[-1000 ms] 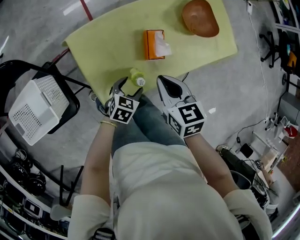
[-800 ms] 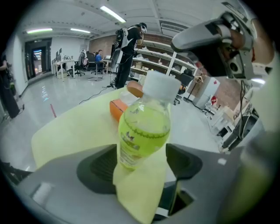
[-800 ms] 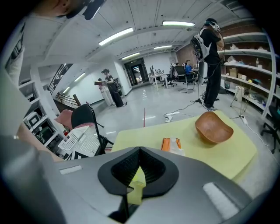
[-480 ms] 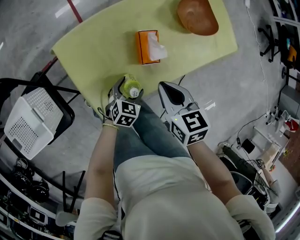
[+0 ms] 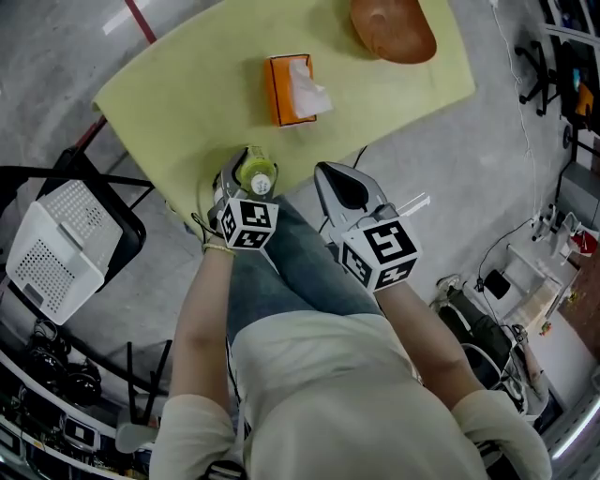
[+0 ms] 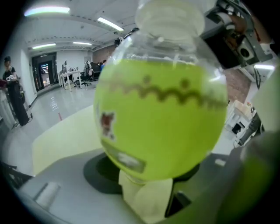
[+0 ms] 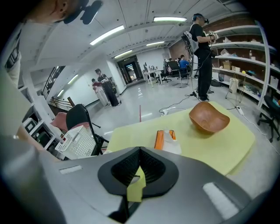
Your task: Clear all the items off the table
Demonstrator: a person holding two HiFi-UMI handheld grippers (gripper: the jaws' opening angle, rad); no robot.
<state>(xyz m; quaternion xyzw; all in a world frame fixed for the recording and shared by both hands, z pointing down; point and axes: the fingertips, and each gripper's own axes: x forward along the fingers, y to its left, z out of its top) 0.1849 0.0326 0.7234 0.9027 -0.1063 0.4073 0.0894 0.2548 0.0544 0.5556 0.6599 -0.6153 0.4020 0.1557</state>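
Observation:
A green bottle point(image 5: 256, 175) with a pale cap stands at the near edge of the yellow table point(image 5: 178, 94). My left gripper point(image 5: 247, 181) is around it, one jaw on each side. Its jaws have just been closing and the pads press on the bottle. In the left gripper view the bottle point(image 6: 159, 113) fills the frame. My right gripper point(image 5: 322, 171) hovers just right of the bottle, off the table's edge, shut and holding nothing point(image 7: 139, 153). Further back lie an orange tissue box point(image 5: 289, 89) and a wooden bowl point(image 5: 394, 28).
A white perforated basket point(image 5: 52, 248) rests on a black chair point(image 5: 122, 234) left of the table. The person's legs are right under the grippers. Cables run across the grey floor on the right. A person point(image 7: 199, 48) stands by shelves beyond the table.
The left gripper has moved forward and down onto the bottle, which stood just ahead of its jaws before and is between them now. The right gripper has sunk a little.

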